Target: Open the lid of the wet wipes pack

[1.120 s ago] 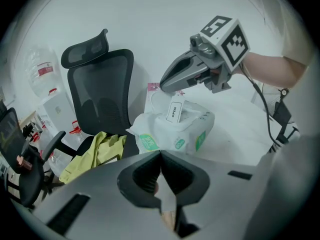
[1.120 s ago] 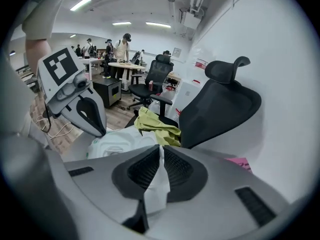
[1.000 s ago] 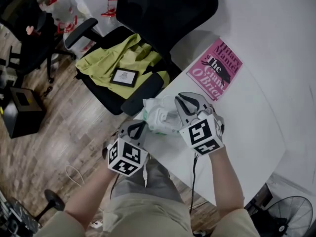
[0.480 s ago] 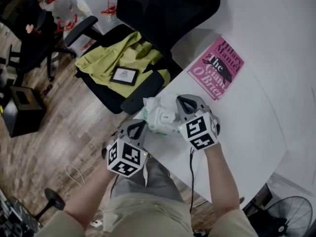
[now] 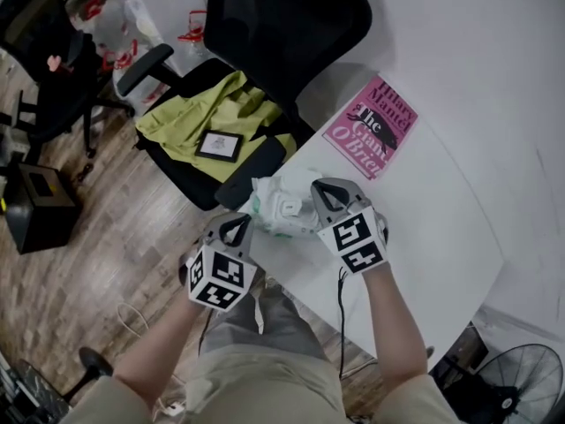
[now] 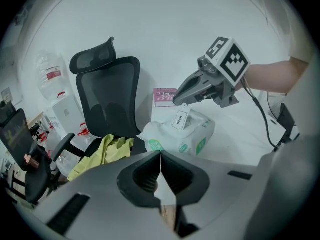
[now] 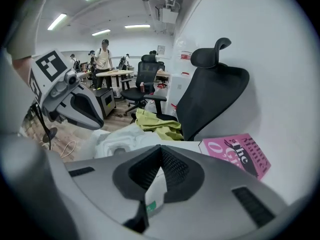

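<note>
Wet wipes pack (image 6: 192, 136) lid (image 6: 180, 120) pinched up by R gripper (image 6: 177, 99).

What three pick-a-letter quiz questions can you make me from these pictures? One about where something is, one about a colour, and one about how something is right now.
1. Where does the pink book lie?
A. on the white table
B. on the chair seat
C. on the wooden floor

2. What colour is the cloth on the chair?
A. red
B. yellow-green
C. blue

3. How is the lid of the wet wipes pack?
A. pressed flat and shut
B. tilted up off the pack
C. torn off and lying on the floor

Answers:
1. A: the pink book lies flat on the table.
2. B: the cloth draped over the chair is yellow-green.
3. B: the left gripper view shows the lid standing up from the wet wipes pack, at the tip of the right gripper.
</note>
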Demonstrator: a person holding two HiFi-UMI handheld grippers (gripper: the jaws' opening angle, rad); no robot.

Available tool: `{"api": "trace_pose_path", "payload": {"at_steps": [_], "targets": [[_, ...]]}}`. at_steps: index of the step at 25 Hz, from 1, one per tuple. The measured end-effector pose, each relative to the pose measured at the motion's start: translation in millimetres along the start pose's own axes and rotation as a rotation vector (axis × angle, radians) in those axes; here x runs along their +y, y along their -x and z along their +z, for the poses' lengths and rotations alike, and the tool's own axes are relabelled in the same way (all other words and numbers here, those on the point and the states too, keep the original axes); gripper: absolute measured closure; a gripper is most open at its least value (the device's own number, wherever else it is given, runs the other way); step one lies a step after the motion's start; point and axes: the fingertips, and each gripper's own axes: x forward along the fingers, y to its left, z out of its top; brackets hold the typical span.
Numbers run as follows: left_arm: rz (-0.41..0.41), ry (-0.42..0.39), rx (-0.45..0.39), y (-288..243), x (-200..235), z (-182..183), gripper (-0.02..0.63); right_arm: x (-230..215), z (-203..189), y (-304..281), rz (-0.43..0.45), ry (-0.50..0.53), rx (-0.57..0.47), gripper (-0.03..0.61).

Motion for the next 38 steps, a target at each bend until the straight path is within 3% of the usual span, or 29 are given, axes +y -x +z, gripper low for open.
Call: {"api": "trace_pose_path", "payload": {"at_steps": [10,16,21,29,35,38], "targets": [[0.074,0.006,-0.128,81,18,65,0.592,4,80,99,-0.055,-0.091,-0.199,0.555],[0.104,-0.023,-0.248,140,16,116,0.592,10,132,171,-0.075,-0.181,-0.378,0.554],[0.135,-0.052,-0.356,198,12,156,0.592,25,171,235,-0.04,-0.279,-0.545,0.554],[0.18,-0.051,-0.494,276,0,188,0.592,52,205,319,-0.072,-0.279,-0.688,0.554],[0.192,-0.073,-0.558,314,-15,202,0.592,72,207,359,-0.17,-0.177,-0.68,0.554],[0.196,-0.073,-0.582,327,-23,205,0.592,86,206,371,-0.175,-0.155,-0.685,0.554]]}}
